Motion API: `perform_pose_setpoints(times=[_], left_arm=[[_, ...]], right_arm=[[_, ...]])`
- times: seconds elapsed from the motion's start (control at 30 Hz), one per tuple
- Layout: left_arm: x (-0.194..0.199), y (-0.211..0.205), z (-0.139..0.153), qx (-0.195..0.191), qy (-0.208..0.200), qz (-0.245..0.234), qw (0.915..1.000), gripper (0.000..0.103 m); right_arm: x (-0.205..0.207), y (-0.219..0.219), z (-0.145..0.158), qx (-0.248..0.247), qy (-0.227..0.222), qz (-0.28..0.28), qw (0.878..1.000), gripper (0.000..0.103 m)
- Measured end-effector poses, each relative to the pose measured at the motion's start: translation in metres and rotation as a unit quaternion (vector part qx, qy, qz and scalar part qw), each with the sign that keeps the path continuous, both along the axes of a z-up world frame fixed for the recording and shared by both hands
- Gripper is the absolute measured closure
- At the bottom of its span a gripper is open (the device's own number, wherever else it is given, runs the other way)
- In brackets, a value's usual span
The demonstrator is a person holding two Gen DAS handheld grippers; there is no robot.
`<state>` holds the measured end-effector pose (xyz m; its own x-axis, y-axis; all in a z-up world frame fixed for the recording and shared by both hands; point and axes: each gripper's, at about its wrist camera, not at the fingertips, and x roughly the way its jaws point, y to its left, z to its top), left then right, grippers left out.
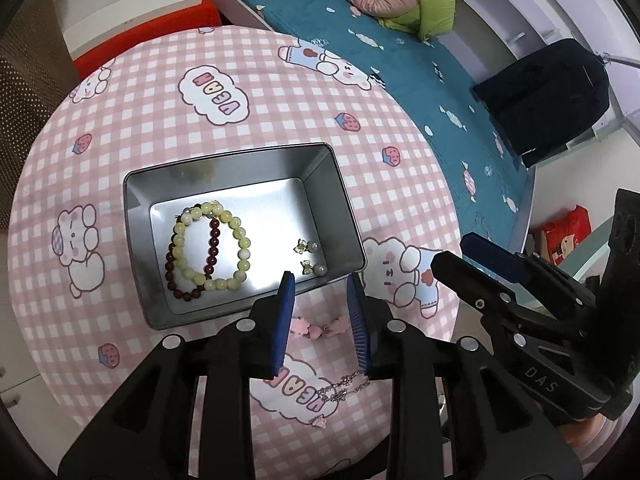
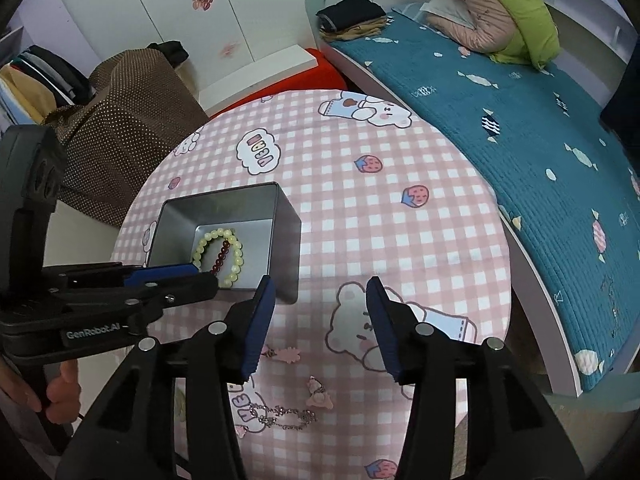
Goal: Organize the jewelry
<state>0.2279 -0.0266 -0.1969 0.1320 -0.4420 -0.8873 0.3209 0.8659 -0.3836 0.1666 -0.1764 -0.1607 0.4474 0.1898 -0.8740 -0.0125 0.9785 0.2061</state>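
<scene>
Resting in tin [image 1: 244, 168] — two bracelets [image 1: 208, 248], two earrings [image 1: 306, 256]

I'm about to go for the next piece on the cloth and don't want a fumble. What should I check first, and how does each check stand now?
1. Left gripper open and empty: ok.
2. Right gripper open and empty: ok.
3. Tin open, with room on its floor: ok; two bracelets lie on one side, earrings in a corner.
4. Pink piece on the cloth lies between the left fingers in view: ok.
5. Silver chain free of the pink charms: cannot tell; they lie close.
6. Grippers apart from each other: ok.
</scene>
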Motion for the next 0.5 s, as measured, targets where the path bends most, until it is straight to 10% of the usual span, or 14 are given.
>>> perform_pose_setpoints(times=[0.5], left_arm=[[-0.034,0.033,-0.008,0.024,0.016,0.018,0.9994,0.051]], right_arm=[[-0.020,0.016,-0.038,-0.005,0.054,0.048,0.997,0.040]])
